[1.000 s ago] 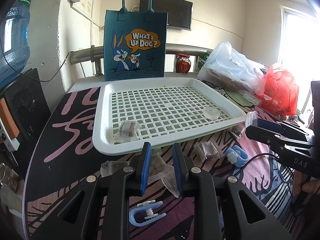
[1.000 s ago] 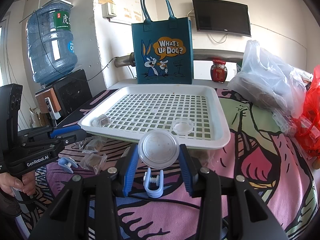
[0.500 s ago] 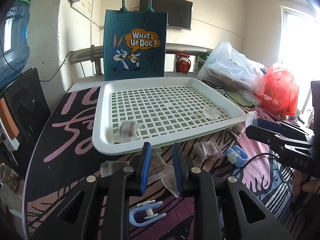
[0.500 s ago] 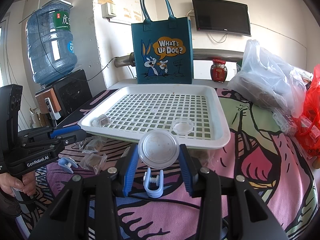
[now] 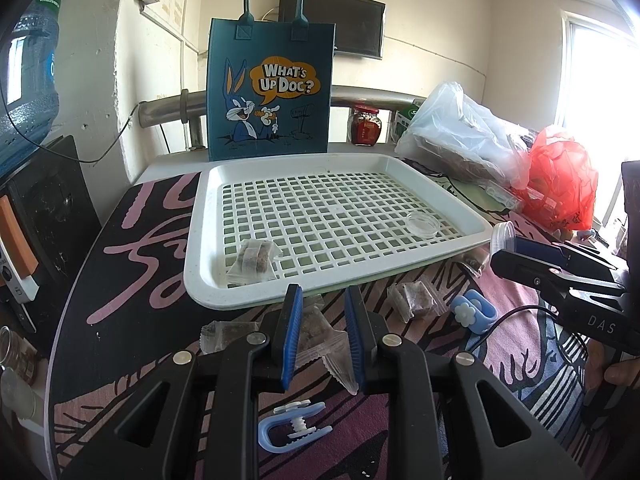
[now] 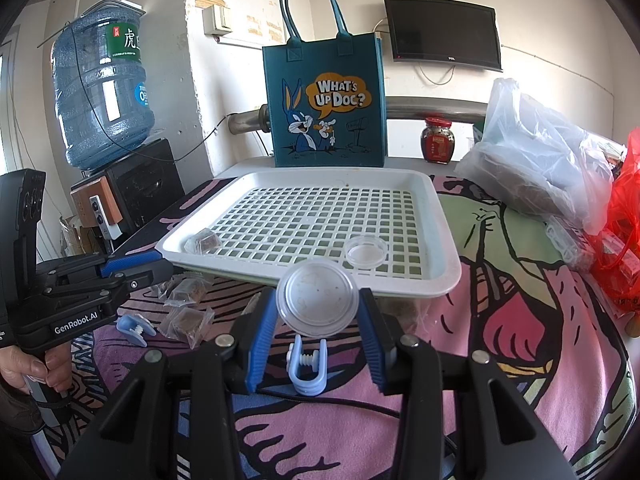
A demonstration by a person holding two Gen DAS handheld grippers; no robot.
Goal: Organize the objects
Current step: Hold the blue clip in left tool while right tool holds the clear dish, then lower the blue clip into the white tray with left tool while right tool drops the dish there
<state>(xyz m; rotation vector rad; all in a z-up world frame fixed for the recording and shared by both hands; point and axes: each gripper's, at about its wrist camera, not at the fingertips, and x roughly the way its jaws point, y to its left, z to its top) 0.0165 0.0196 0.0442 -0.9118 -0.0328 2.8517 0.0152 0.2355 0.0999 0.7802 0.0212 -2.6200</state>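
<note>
A white perforated tray [image 5: 208, 280] [image 6: 448, 268] lies on the patterned cloth. It holds a clear packet of brown cubes [image 5: 254, 258] [image 6: 202, 242] and a small clear dish [image 5: 423, 226] [image 6: 366, 251]. Just before the tray's near rim, my left gripper [image 5: 322, 336] is shut on another clear packet [image 5: 320, 330]. My right gripper [image 6: 317, 308] is shut on a round clear lidded cup [image 6: 318, 304], held upright off the cloth near the tray's front edge. The same cup [image 5: 502, 238] shows at the right in the left wrist view.
Loose packets [image 5: 414, 300] [image 6: 186, 320] and blue clips [image 5: 292, 428] [image 5: 474, 310] [image 6: 306, 368] lie on the cloth before the tray. A blue tote bag [image 6: 324, 108] and red jar [image 6: 438, 140] stand behind it. Plastic bags [image 6: 540, 160] fill the right. A black cable [image 6: 340, 400] crosses the front.
</note>
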